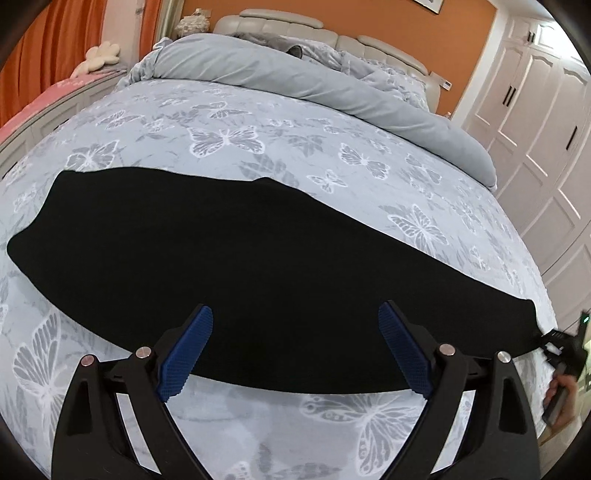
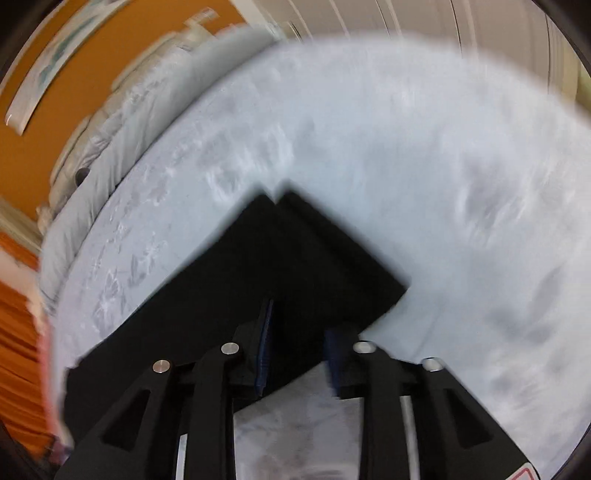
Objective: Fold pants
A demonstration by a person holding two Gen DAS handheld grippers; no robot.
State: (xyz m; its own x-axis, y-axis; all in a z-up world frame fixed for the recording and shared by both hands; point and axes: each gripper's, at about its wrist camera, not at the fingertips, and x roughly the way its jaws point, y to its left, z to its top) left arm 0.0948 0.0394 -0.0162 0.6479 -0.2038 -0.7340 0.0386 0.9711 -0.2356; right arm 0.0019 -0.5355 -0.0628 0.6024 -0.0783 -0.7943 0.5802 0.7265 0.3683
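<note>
Black pants (image 1: 221, 266) lie flat in a long strip across the butterfly-print bed cover (image 1: 229, 140). My left gripper (image 1: 295, 325) is open and empty, its blue pads (image 1: 188, 354) spread wide above the near edge of the pants. In the left wrist view my right gripper (image 1: 557, 343) shows at the far right, at the end of the pants. In the blurred right wrist view my right gripper (image 2: 299, 332) has its pads (image 2: 264, 343) partly open around the edge of the pants (image 2: 258, 280), not pressed on the cloth.
A rolled grey duvet (image 1: 295, 74) lies across the head of the bed by the padded headboard (image 1: 295, 22). White wardrobe doors (image 1: 535, 129) stand to the right. An orange curtain (image 1: 55, 44) and a pink surface (image 1: 55, 92) are at the left.
</note>
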